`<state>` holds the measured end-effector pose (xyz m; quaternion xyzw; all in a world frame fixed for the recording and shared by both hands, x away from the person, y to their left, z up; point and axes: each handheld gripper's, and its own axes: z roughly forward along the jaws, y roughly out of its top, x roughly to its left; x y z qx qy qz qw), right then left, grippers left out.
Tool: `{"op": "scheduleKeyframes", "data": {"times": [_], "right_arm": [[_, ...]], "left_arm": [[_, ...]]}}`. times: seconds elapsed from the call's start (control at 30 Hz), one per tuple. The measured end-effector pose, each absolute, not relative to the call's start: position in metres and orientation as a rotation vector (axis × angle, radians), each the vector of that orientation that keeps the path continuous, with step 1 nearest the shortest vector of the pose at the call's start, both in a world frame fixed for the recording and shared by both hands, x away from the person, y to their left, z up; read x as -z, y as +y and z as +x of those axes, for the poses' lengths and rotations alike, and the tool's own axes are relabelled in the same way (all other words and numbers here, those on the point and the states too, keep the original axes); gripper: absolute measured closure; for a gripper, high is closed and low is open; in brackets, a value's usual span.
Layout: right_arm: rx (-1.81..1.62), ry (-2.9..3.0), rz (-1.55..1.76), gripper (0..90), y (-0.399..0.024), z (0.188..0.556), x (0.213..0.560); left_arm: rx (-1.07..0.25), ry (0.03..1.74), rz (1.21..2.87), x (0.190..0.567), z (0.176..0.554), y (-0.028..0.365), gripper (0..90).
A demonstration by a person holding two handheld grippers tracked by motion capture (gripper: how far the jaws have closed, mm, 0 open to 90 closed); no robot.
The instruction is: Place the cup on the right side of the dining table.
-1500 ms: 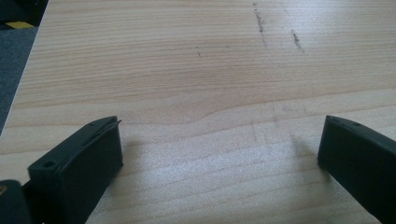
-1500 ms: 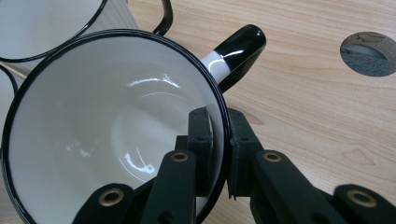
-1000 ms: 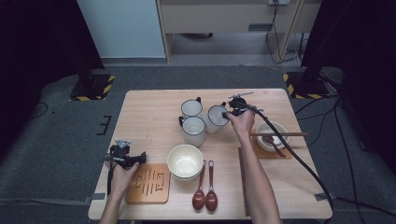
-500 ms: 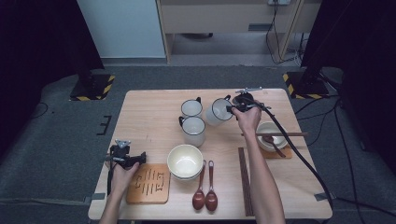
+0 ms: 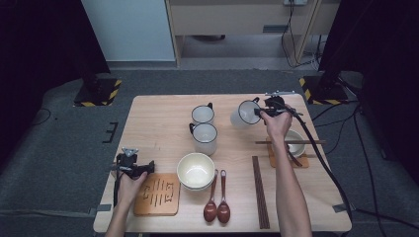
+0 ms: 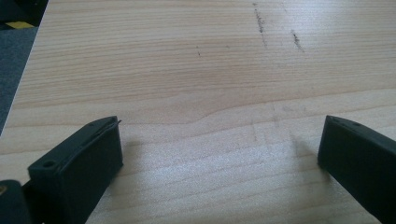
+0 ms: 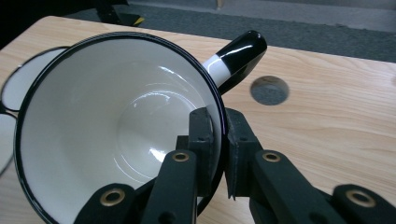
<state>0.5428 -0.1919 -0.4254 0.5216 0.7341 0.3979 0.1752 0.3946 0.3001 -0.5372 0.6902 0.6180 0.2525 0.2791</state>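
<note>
One white enamel mug with a black rim (image 7: 116, 126) is pinched by its wall in the right gripper (image 7: 218, 140), lifted and tipped, mouth toward the camera, handle pointing away. It hangs over the table's far right, just left of that hand; the left gripper (image 6: 219, 149) rests splayed and empty well apart, near the front left edge.

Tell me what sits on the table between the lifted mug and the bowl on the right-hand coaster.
Nothing visible does. The right tool grips the mug by its rim, tilted above the table; bare wood separates it from the bowl, which has chopsticks laid across it.
</note>
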Motion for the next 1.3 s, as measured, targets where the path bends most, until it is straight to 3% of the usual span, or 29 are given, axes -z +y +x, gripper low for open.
{"op": "scheduleKeyframes", "data": {"times": [0.2, 0.37, 0.7, 0.87, 1.07, 1.3], "right_arm": [[-1.276, 1.996, 1.503, 90.0, -0.214, 0.538, 0.424], [-1.071, 2.067, 1.491, 90.0, -0.214, 0.544, 0.426], [-1.128, 2.072, 1.457, 90.0, -0.216, 0.541, 0.447], [-1.145, 2.064, 1.420, 84.1, -0.211, 0.538, 0.440], [-1.077, 2.106, 1.458, 77.9, -0.207, 0.540, 0.454], [-1.050, 2.120, 1.484, 79.9, -0.203, 0.544, 0.463]], "left_arm": [[-0.680, 1.658, 1.849, 0.537, 0.395, 0.300, 0.0], [-0.679, 1.664, 1.851, 0.537, 0.396, 0.301, 0.0], [-0.681, 1.664, 1.851, 0.537, 0.396, 0.301, 0.0], [-0.682, 1.667, 1.853, 0.537, 0.395, 0.301, 0.0], [-0.682, 1.667, 1.853, 0.537, 0.395, 0.301, 0.0], [-0.682, 1.667, 1.853, 0.537, 0.395, 0.301, 0.0]]}}
